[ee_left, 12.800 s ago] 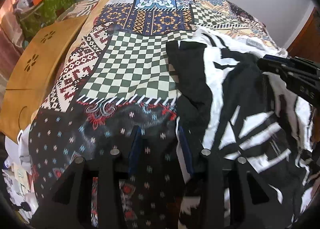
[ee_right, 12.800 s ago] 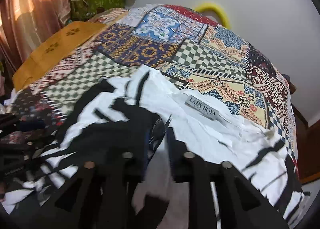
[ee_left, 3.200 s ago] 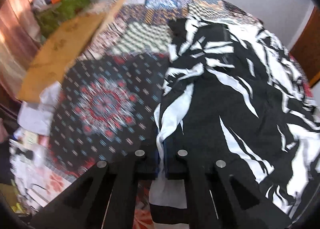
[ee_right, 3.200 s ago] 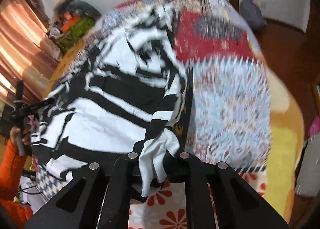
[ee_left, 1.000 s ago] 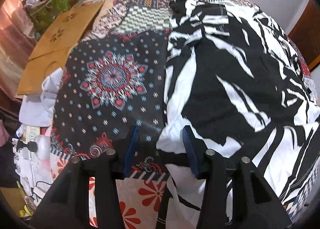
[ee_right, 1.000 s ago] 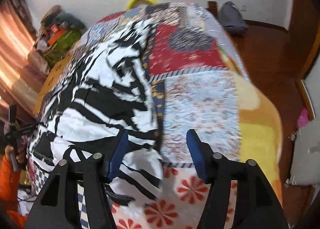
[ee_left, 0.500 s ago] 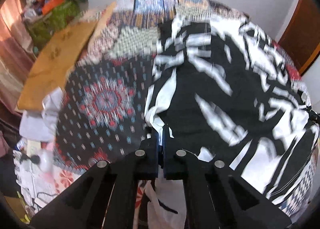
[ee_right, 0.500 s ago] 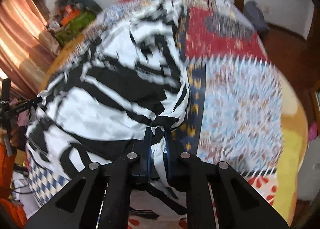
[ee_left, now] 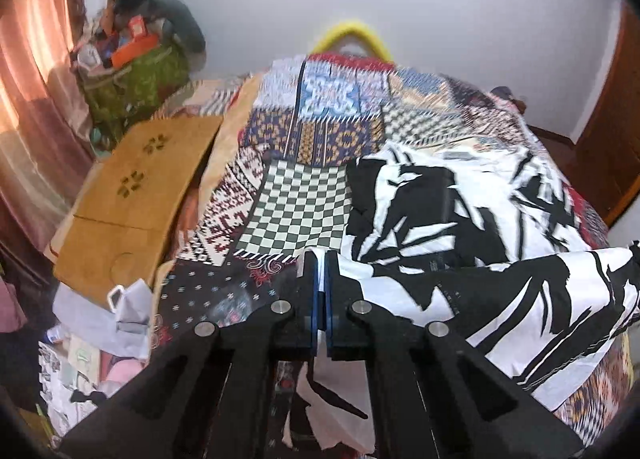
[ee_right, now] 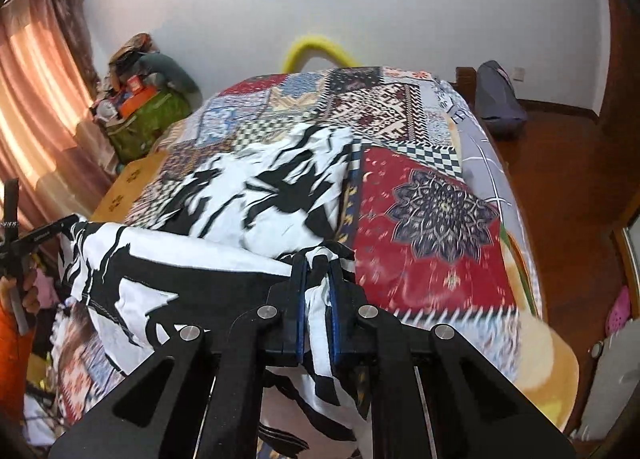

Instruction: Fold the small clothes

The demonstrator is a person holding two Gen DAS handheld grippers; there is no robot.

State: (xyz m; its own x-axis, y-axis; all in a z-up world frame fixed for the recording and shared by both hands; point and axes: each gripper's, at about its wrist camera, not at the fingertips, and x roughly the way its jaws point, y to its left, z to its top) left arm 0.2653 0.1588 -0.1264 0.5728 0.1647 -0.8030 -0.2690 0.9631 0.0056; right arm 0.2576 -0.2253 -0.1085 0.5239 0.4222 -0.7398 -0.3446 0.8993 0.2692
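A black-and-white patterned garment [ee_left: 460,219] lies on a patchwork bedspread [ee_left: 304,199]. My left gripper [ee_left: 320,263] is shut on the garment's near left corner and holds it lifted above the bed. My right gripper [ee_right: 318,263] is shut on the near right corner of the garment [ee_right: 256,195]. The near hem hangs stretched between the two grippers, raised off the bed. The left gripper [ee_right: 44,235] also shows at the left edge of the right wrist view.
A wooden board [ee_left: 128,199] lies along the bed's left side. A green bag [ee_left: 132,83] of clutter stands at the far left by a curtain [ee_right: 36,91]. A yellow hoop [ee_left: 352,35] is at the bed's head. Wooden floor [ee_right: 568,163] and a grey bag [ee_right: 498,99] lie to the right.
Both grippers opened a second ago, then shut again on the near corners. They have since lifted the near hem and carried it forward over the garment.
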